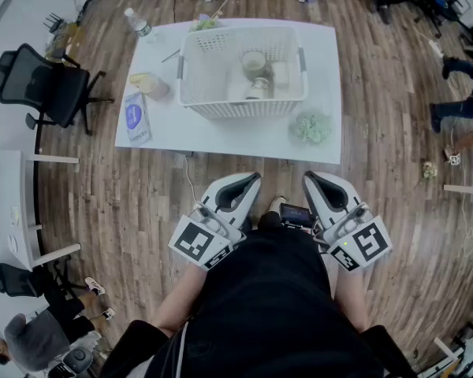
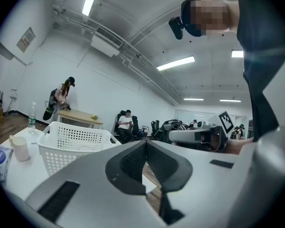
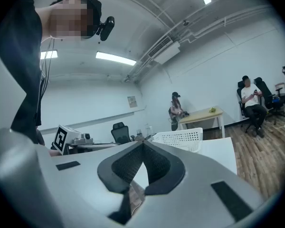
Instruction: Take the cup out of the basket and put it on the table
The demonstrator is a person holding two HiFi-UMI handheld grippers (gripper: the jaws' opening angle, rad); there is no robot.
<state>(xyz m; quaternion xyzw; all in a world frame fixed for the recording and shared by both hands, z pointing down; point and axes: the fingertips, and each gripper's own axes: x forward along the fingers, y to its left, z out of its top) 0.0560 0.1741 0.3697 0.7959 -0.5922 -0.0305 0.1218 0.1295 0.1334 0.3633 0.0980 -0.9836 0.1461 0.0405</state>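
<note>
Cup [image 1: 253, 63] inside the white perforated basket [image 1: 236, 107], in its right half, toward the far wall. Mouth up, probably, though too small in the head view to be sure. Just near of it in the basket, a jar-like thing [image 1: 258, 88]; just right of it, a pale box [image 1: 281, 75].

Basket on the white surface [image 1: 221, 136], about mid-width, closer to the far edge. Left of the basket on the surface: a beige cup [image 1: 158, 87], upright in the left gripper view, and nearer, a blue-and-white packet [image 1: 136, 116]. At the far left corner, a water bottle [image 1: 138, 24]. By the near right corner, a pale green bunch [image 1: 311, 126].

Wooden floor [image 1: 102, 203] all round; a black office chair [image 1: 31, 81] off to the left.

Left tool [image 1: 254, 178] and right tool [image 1: 307, 177] side by side close to the person's body, well apart from the surface and the basket, tips toward the surface. Left tool clenched, jaws together, nothing between them. Right tool likewise clenched and empty.
</note>
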